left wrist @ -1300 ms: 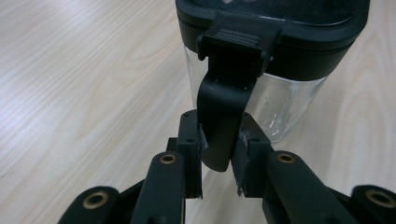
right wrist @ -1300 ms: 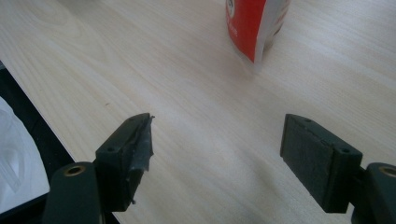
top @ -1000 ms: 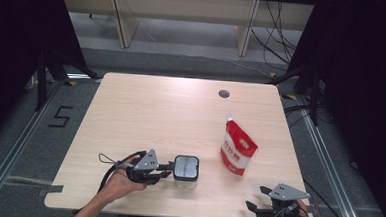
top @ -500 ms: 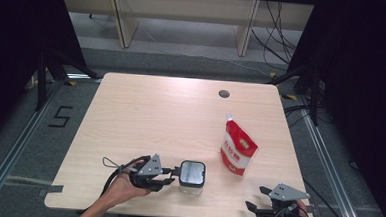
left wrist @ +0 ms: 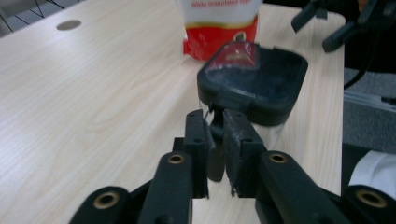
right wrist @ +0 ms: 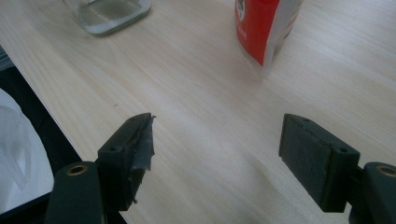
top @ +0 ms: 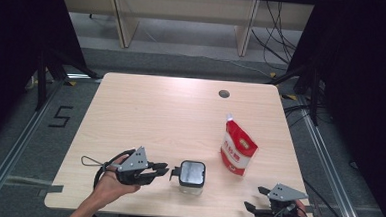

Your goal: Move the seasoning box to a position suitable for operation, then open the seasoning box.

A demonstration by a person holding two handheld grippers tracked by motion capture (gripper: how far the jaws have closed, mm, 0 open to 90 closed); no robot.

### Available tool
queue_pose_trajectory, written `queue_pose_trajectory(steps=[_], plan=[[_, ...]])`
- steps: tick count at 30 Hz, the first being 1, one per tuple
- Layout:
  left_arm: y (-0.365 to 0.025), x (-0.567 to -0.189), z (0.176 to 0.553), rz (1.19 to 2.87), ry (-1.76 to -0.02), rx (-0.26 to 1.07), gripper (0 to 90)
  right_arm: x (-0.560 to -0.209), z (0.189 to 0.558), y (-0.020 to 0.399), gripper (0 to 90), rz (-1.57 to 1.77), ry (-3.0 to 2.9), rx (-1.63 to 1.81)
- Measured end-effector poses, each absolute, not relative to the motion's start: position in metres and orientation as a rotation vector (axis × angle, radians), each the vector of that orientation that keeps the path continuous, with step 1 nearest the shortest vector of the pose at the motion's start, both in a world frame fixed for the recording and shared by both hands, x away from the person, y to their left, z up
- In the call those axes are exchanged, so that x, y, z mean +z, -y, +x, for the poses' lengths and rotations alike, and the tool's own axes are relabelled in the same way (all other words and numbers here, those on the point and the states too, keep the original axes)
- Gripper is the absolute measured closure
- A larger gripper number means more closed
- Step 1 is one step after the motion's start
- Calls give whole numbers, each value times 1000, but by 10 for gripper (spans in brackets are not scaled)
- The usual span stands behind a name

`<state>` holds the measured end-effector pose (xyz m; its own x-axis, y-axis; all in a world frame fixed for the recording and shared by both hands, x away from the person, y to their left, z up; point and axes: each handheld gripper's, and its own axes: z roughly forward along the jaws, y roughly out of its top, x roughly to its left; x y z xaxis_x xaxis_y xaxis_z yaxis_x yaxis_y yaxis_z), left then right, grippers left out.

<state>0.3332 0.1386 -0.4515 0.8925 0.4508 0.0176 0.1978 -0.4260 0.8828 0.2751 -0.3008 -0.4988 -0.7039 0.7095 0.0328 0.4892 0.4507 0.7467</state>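
Jar [top: 192, 177]: clear, square-shouldered glass with a rounded black plastic lid, standing near the desk's [top: 161, 112] front edge, about midway along it. Pouch [top: 237, 150]: glossy red-and-white stand-up bag, upright toward the right edge. Desk: pale wood-grain laminate. Left gripper [left wrist: 215, 128]: jaws have just been closing, nearly together, pinching a small tab on the lid's rim. Right gripper [right wrist: 217, 140]: jaws wide apart, holding nothing, at the front right corner.
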Motion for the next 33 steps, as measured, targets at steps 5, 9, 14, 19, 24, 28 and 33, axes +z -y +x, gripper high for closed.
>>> queue_pose_trajectory(steps=[5, 9, 14, 19, 24, 28, 33], plan=[[-132, -446, 333, 2004, -478, 318, 851, -498, 275, 300, 280, 1016, -2413, 1110], [-128, -443, 334, 2010, -468, 325, 859, -498, 274, 299, 281, 1024, -2407, 1105], [-121, -439, 335, 1996, -479, 317, 864, -499, 276, 301, 282, 1015, -2407, 1113], [-114, -437, 333, 1976, -506, 308, 870, -501, 277, 303, 282, 998, -2415, 1135], [-109, -441, 333, 2005, -484, 308, 873, -499, 276, 303, 282, 992, -2423, 1127], [-108, -445, 332, 2010, -503, 302, 873, -498, 275, 301, 282, 1001, -2415, 1122], [-110, -447, 334, 2011, -500, 313, 873, -499, 275, 299, 282, 991, -2426, 1118]])
